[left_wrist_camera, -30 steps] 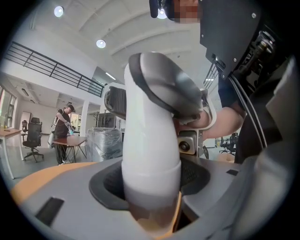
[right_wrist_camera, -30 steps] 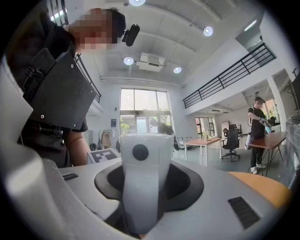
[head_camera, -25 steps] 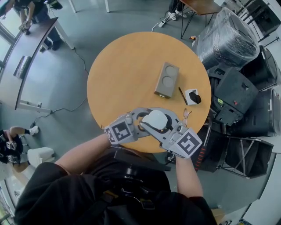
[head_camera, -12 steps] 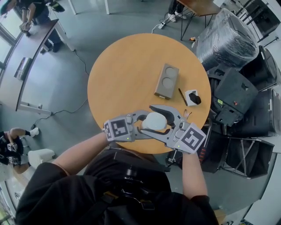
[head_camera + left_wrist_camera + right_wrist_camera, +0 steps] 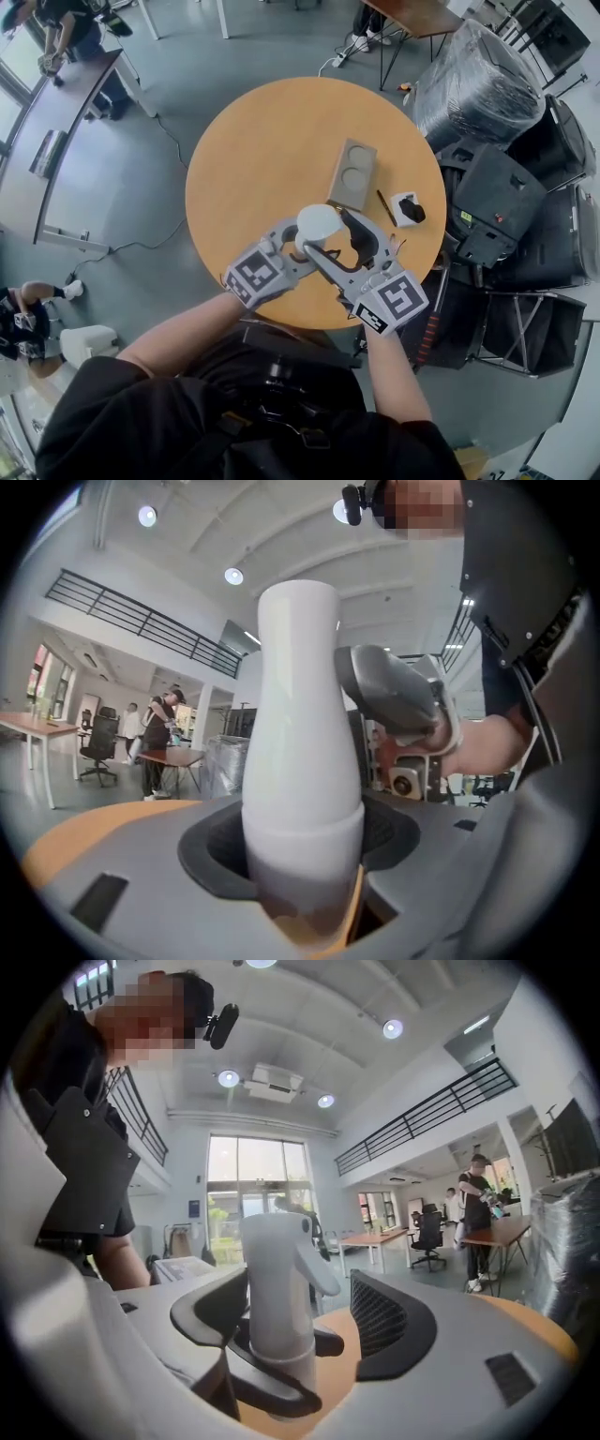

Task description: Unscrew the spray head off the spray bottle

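A white spray bottle [image 5: 319, 223] is held over the near part of the round wooden table [image 5: 253, 159]. My left gripper [image 5: 305, 242] is shut on the bottle's body [image 5: 300, 714], which fills the space between its pads. In the right gripper view the white spray head [image 5: 277, 1269] with its trigger stands between the pads of my right gripper [image 5: 300, 1312]. Those jaws are opening, and the right-hand pad [image 5: 389, 1326] stands clear of the head. A grey finger of the right gripper [image 5: 394, 700] shows behind the bottle in the left gripper view.
On the table beyond the grippers lie a grey block with two round recesses [image 5: 354, 174], a dark pen [image 5: 385, 207] and a small white-and-black item [image 5: 409, 208]. Black cases [image 5: 497, 197] and a plastic-wrapped bundle [image 5: 478, 80] crowd the floor at the right.
Both grippers and the bottle have moved farther out over the table, and the bottle now points up toward the camera. The right jaws have spread apart off the spray head.
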A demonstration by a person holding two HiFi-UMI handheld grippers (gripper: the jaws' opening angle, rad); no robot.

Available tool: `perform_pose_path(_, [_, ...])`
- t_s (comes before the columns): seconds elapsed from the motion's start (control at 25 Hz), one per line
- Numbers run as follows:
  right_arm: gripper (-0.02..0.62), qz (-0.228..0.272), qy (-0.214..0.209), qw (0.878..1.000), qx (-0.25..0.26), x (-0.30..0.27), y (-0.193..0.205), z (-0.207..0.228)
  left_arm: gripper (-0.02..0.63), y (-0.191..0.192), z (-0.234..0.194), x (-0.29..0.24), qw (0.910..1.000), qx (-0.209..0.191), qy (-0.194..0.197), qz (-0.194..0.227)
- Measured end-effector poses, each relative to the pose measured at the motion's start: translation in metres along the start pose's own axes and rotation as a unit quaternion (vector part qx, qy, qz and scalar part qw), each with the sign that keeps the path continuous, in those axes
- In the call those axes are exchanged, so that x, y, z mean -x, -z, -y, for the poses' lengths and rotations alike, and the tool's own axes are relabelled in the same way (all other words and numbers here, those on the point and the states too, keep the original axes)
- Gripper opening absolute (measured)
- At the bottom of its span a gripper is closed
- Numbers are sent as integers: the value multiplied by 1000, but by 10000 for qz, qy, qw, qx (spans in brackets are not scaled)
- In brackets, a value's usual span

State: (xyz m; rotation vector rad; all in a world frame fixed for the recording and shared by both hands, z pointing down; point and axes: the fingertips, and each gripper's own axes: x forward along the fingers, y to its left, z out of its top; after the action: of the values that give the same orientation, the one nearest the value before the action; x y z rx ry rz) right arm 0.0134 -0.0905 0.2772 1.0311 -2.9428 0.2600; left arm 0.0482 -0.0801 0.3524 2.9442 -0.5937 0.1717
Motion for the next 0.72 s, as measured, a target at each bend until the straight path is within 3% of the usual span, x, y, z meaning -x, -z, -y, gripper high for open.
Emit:
perform_pose_path(0.2, [360,-198,555,9981,-169,-6,11,0,299,-5,-17,1,9964,-140,-839,4])
perform_pose_path(0.4, [341,-434,936,9944,-220,-8,22,2,299,2,-24,-1,9912,-32,-1311,-180])
perform_pose_path(0.56, [288,-560,1001,9934,-98,-13,24,-2,299,8,-18,-3,9896,-135,-1393,-331])
perform_pose_path(0.72, [239,-603,785,9950,152,-12,25,-13,296,8,-9,-1,9917,-217,-1226,-336])
